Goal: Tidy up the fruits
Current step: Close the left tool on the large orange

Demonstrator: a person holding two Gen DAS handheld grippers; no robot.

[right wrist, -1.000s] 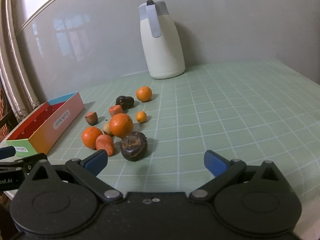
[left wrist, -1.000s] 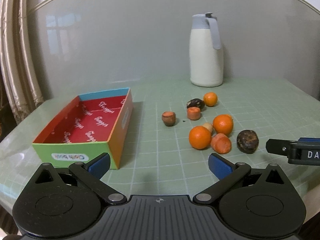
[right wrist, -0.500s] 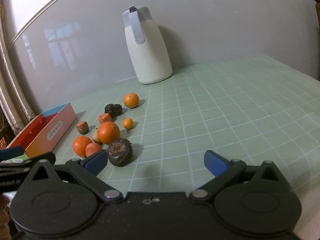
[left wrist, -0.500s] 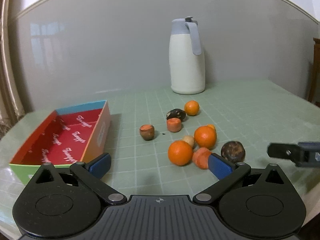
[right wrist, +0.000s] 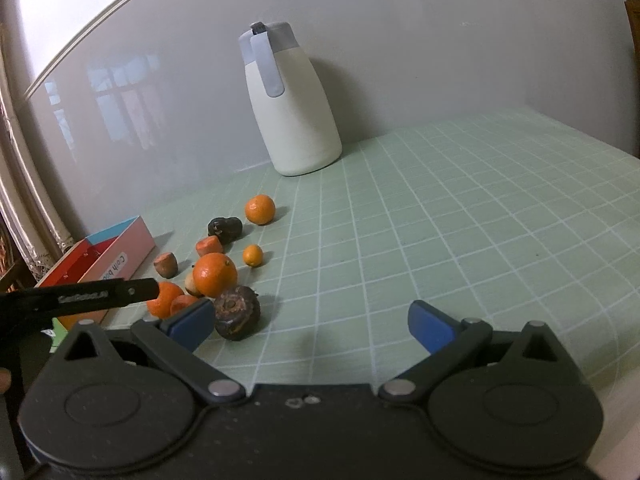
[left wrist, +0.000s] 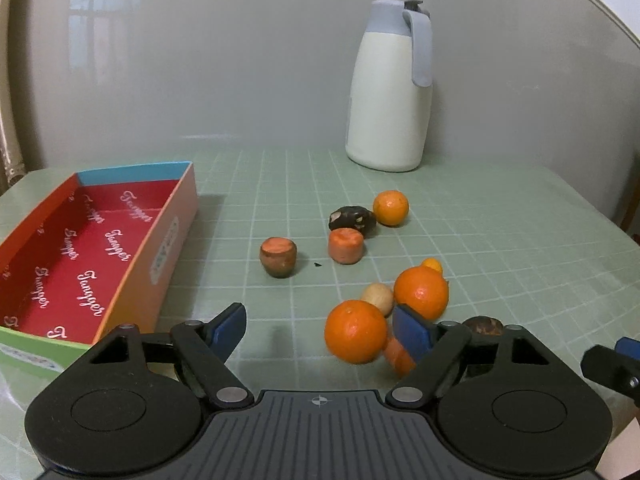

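Left tool [left wrist: 320,330]: jaws closing, blue pads not yet pressing on anything; the nearest orange [left wrist: 355,331] sits between them, close against the right-hand pad, with open table [left wrist: 500,240] between it and the left-hand pad. Just behind that pad lies a carrot piece [left wrist: 396,354], partly hidden. Ahead of the left tool, slightly right: a second orange [left wrist: 421,293], a pale round fruit [left wrist: 378,298] touching it, and a small orange [left wrist: 433,265] behind. Further ahead: a cut carrot stub [left wrist: 346,245], a brown-skinned cut piece [left wrist: 278,257], a dark shrivelled fruit [left wrist: 351,218] and another orange [left wrist: 391,207]. Box [left wrist: 156,258], red-lined, with nothing in it, stands to the left of the left tool. White jug [left wrist: 390,96] stands upright far ahead near the wall. Right tool [right wrist: 310,326]: jaws spread wide, nothing between them, only bare table. A dark, wrinkled round fruit [right wrist: 237,317] sits just beside its left-hand pad, outside the gap. The fruit cluster lies ahead-left of the right tool; the left tool's black finger [right wrist: 120,292] reaches in from the left edge over the nearest orange.
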